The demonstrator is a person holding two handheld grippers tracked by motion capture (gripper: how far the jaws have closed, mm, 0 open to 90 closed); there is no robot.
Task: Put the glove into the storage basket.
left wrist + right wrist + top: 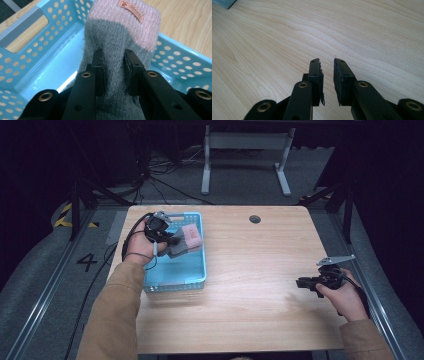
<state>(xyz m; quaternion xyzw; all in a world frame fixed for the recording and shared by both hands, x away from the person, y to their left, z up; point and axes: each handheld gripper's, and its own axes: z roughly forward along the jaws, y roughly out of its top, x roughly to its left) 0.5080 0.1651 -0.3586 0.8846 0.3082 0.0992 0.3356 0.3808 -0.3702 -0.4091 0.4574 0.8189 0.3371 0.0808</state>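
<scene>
Socks: one (120, 37) | baskets: one (192, 281) | tongs: two, left (113, 62) clamping sock

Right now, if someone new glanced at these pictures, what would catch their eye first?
Probably the bright blue basket at the table's left side, with a grey and pink knit sock pinched by the left hand-held gripper above it. After that, the right hand-held gripper, holding nothing, its jaws slightly apart over bare wood near the right edge.
</scene>
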